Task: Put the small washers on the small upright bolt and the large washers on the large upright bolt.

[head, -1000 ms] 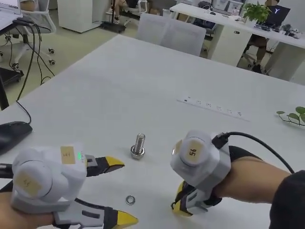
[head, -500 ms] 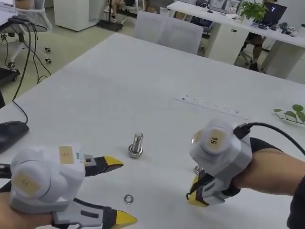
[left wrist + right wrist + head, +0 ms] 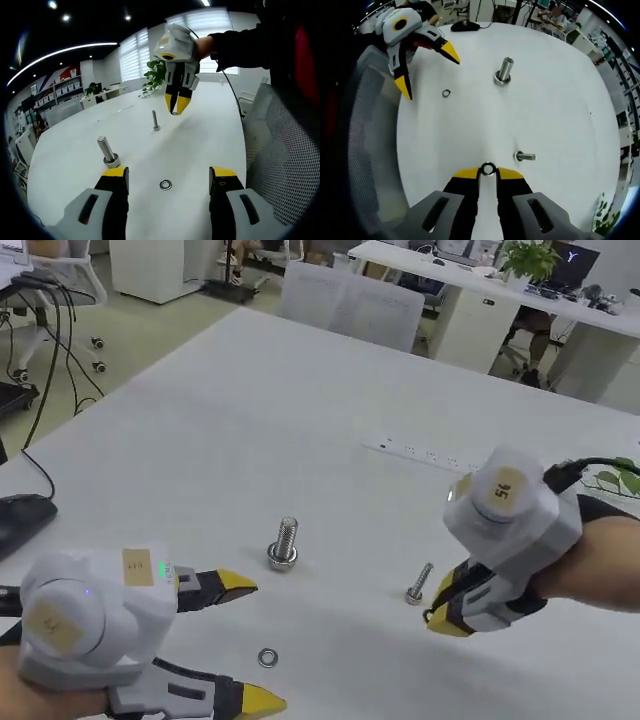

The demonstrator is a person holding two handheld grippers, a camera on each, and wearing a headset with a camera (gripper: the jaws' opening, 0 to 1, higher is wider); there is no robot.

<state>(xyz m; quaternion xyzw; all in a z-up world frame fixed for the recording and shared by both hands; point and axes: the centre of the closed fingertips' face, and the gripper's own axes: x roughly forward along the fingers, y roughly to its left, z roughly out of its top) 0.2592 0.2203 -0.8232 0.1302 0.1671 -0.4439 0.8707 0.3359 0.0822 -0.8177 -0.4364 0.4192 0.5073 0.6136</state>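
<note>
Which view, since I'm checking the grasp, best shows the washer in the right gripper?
The right gripper view: the washer sits pinched between the right gripper's fingers, close up. In the head view the gripper's body hides it; in the left gripper view it is too small to make out.

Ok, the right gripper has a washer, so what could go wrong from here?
The washer is pinched at the very tips of the right gripper, so it could slip out. The small bolt stands free on the table, close beside that gripper; a nudge while threading may topple it.
</note>
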